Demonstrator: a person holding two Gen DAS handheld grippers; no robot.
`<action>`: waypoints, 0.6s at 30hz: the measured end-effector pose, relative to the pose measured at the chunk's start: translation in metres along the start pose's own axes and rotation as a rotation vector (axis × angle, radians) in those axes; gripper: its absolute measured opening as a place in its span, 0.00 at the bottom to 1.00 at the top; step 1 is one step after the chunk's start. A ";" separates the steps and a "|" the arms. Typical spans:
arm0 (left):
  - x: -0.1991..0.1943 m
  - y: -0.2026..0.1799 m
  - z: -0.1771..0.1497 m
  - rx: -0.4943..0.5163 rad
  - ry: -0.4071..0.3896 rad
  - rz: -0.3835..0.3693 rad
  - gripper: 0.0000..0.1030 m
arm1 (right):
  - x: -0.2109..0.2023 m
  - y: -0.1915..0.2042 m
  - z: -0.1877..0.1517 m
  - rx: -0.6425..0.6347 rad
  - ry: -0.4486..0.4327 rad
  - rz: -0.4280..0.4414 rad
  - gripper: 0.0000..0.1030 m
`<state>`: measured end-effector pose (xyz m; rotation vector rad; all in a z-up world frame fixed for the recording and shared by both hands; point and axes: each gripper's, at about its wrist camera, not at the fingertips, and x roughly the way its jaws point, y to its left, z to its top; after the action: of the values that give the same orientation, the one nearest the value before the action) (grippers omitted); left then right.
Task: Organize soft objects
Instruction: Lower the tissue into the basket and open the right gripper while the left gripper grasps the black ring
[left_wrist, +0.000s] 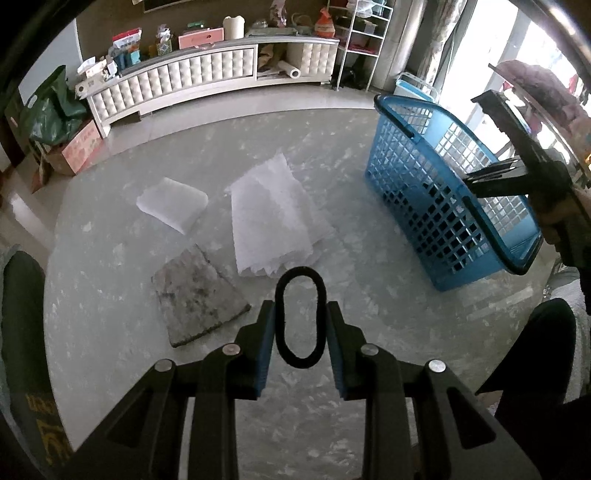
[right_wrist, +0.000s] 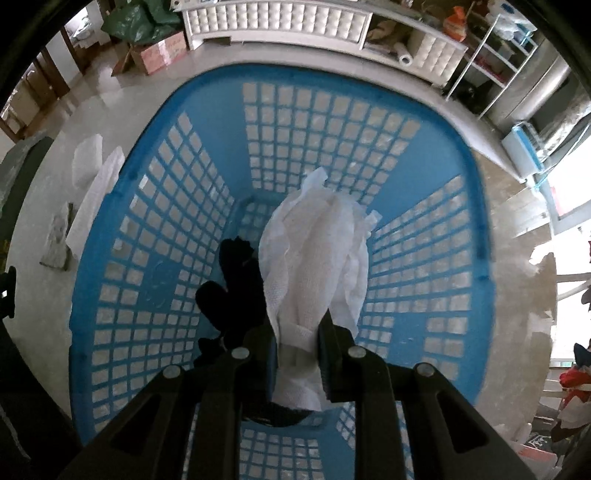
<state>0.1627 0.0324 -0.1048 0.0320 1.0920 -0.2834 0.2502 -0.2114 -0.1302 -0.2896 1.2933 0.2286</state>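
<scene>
The left gripper (left_wrist: 301, 325) gripped a black elastic loop (left_wrist: 300, 317), an oval band of matte, fuzzy cord, between its blue-padded fingers (left_wrist: 266, 343) above the tabletop (left_wrist: 110, 295), a round slab of pale grey marbled stone. To the left of the blue basket (left_wrist: 436, 206) lay a quilted white pad (left_wrist: 171, 203), a worn grey mottled square cloth (left_wrist: 197, 295) and a folded white textured cloth (left_wrist: 273, 218) with a zigzag edge. The basket was rigid lattice plastic. Over it, the right gripper (right_wrist: 297, 354) pinched a crumpled white gauze-like cloth (right_wrist: 314, 254); a black fabric item (right_wrist: 236, 284) lay inside. Behind the basket stood a tufted white cabinet (left_wrist: 207, 70) on a glossy floor (left_wrist: 229, 99).
</scene>
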 end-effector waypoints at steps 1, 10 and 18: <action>0.000 0.001 0.000 -0.003 0.002 -0.001 0.24 | 0.002 0.001 0.000 0.000 0.014 0.012 0.17; 0.000 0.005 -0.002 -0.015 0.004 -0.004 0.24 | 0.004 -0.004 -0.001 0.018 0.033 0.008 0.20; -0.006 0.003 -0.003 -0.011 -0.009 -0.004 0.24 | -0.018 -0.001 -0.002 0.034 -0.006 0.023 0.62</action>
<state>0.1580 0.0368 -0.1010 0.0189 1.0849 -0.2810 0.2439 -0.2134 -0.1132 -0.2452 1.2936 0.2266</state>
